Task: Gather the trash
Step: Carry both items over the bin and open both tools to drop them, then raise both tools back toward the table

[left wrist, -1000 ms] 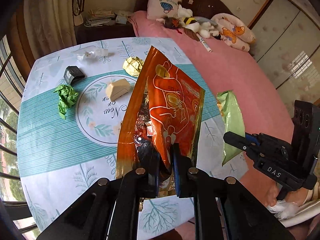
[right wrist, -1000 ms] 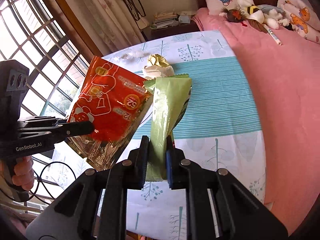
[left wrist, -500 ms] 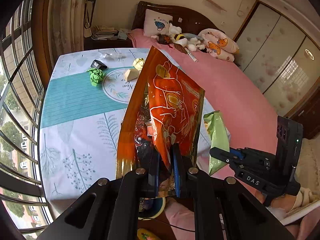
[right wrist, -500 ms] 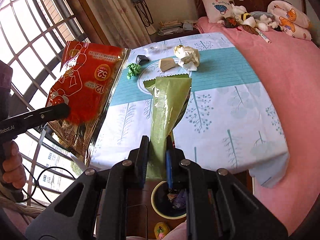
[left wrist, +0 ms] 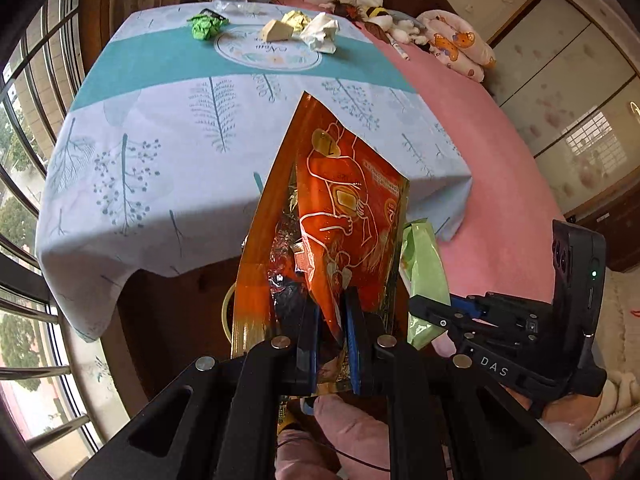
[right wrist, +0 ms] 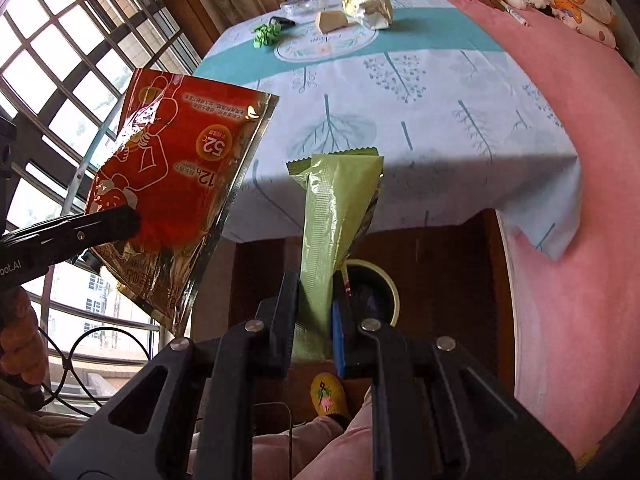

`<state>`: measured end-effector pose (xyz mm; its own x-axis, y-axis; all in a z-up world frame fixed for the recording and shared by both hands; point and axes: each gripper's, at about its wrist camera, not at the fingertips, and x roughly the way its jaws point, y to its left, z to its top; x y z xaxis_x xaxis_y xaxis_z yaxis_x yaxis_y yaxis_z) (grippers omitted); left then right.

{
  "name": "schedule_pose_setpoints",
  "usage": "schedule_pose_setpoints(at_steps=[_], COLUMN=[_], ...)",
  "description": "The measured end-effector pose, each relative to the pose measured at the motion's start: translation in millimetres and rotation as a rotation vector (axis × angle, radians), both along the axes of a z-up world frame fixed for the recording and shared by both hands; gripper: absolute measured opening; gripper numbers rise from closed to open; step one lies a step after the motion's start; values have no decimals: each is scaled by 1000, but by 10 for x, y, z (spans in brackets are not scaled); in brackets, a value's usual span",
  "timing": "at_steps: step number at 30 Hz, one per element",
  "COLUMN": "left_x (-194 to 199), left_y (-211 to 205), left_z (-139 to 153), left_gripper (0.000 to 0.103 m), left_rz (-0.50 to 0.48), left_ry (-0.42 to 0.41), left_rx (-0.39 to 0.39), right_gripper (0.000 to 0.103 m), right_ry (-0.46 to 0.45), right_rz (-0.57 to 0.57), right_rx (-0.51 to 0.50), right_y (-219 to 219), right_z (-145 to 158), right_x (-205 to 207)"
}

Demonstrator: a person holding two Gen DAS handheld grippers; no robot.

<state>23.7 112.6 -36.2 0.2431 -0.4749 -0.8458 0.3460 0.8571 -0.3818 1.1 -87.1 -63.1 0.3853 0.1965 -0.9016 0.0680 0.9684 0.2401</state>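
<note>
We've got two wrappers: left gripper (left wrist: 331, 334) pinching one red foil pouch (left wrist: 344, 216), right gripper (right wrist: 315, 322) pinching one green wrapper (right wrist: 334, 208), bin (right wrist: 376, 288) at 6 o'clock.

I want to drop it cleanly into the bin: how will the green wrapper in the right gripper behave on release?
The green wrapper looks like thin, empty film, so probably very light and apt to flutter sideways. It stands up from the right gripper unsupported, so its creases lend some stiffness. The glossy surface may slip free easily.
</note>
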Motion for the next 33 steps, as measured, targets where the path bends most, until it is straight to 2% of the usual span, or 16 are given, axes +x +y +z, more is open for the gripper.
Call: schedule_pose_setpoints(at_steps=[3,8,12,17,21,23,25,27,33], left_x=[-141,-252,-168,-84,122,150,194,224,258], left_y=[-163,-335,-433,-497,-555,-557,-523,-477,-451], left_z=[-577,-1708,-2555,-3276,-3588,-3657,-3724,-3747,-3620], left_gripper=[10,10,11,14,23,36,62,71,81], left_rz=[-13,-4,20,44,57,64,71,72,83], left_ry=[57,158,197,212,220,222,246,264,234], left_rx=[49,95,134,156,160,164,139,123,153], right_gripper=[13,13,13,13,14,20,32,45,49], right_ry=[85,219,270,296,302,312,330,339,333], right_rz=[-14,-41,-38,-43,-28,-25,-26,-32,-52], right_rx=[9,28,45,54,59,64,72,79,91], right_y=[-4,-10,-6,-42,-82,-78,-96,-120,-190], right_z=[-508,-1589,-2407,-3210,-3630,-3769,-3887,-3946,-3928], right_x=[-62,-146,-117,-16,41,68,45,119,125])
